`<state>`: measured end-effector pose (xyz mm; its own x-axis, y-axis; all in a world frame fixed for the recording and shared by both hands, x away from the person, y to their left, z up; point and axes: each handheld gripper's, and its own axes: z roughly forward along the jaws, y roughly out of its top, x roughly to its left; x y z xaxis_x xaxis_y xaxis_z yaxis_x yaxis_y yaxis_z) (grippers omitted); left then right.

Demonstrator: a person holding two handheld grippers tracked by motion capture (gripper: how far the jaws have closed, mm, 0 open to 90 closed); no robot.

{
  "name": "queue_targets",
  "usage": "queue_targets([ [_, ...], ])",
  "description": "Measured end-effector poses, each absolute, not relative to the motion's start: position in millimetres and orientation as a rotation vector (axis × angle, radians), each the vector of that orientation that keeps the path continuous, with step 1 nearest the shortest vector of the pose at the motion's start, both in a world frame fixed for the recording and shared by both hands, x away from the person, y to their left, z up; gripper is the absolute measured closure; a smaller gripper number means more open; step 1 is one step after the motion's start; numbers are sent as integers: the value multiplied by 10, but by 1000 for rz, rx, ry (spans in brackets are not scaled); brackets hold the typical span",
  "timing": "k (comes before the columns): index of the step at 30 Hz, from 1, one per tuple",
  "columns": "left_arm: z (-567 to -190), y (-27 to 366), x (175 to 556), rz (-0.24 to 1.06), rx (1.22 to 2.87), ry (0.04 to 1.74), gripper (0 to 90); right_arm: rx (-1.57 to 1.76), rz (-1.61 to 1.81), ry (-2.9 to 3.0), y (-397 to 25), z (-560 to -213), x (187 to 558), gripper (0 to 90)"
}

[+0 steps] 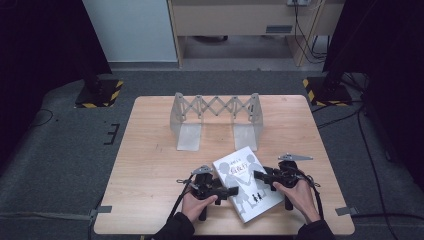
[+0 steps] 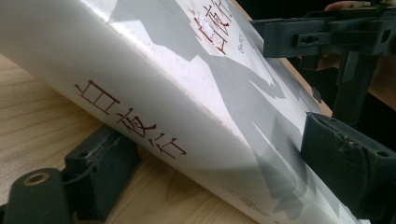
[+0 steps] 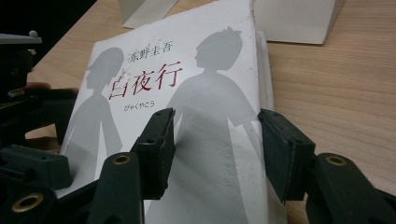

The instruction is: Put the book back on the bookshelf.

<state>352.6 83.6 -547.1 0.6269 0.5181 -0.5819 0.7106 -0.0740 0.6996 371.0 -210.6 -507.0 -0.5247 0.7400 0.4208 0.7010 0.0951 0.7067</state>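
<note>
A white book [image 1: 245, 182] with grey silhouettes and a red title lies slanted near the table's front edge. My left gripper [image 1: 234, 191] is at its spine side. In the left gripper view one pad sits under the spine [image 2: 187, 93] and the other presses on the cover, so the left gripper [image 2: 224, 161] is shut on the book. My right gripper [image 1: 257, 175] comes in from the right, and its jaws stand open just over the cover [image 3: 205, 93]. The gap of the right gripper [image 3: 215, 144] spans the cover's right part.
A grey metal extendable book rack [image 1: 216, 112] stands at the back middle of the wooden table [image 1: 150, 150], with two flat feet pointing toward me. Black stands on yellow-striped bases [image 1: 100, 92] flank the table on the floor.
</note>
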Motion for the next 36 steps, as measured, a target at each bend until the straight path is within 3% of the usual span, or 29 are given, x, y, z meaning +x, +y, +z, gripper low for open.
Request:
queue_targets([
  [10, -5427, 897, 3549, -231, 1704, 1025, 181, 1481, 1460, 2297, -2104, -5033, 3685, 506],
  [17, -5250, 985, 3550, -112, 1667, 990, 243, 1408, 1543, 2248, -2088, -4973, 3667, 527],
  [36, -5108, 996, 3528, -113, 1532, 915, 407, 1287, 1730, 2233, -2013, -4896, 3639, 557],
])
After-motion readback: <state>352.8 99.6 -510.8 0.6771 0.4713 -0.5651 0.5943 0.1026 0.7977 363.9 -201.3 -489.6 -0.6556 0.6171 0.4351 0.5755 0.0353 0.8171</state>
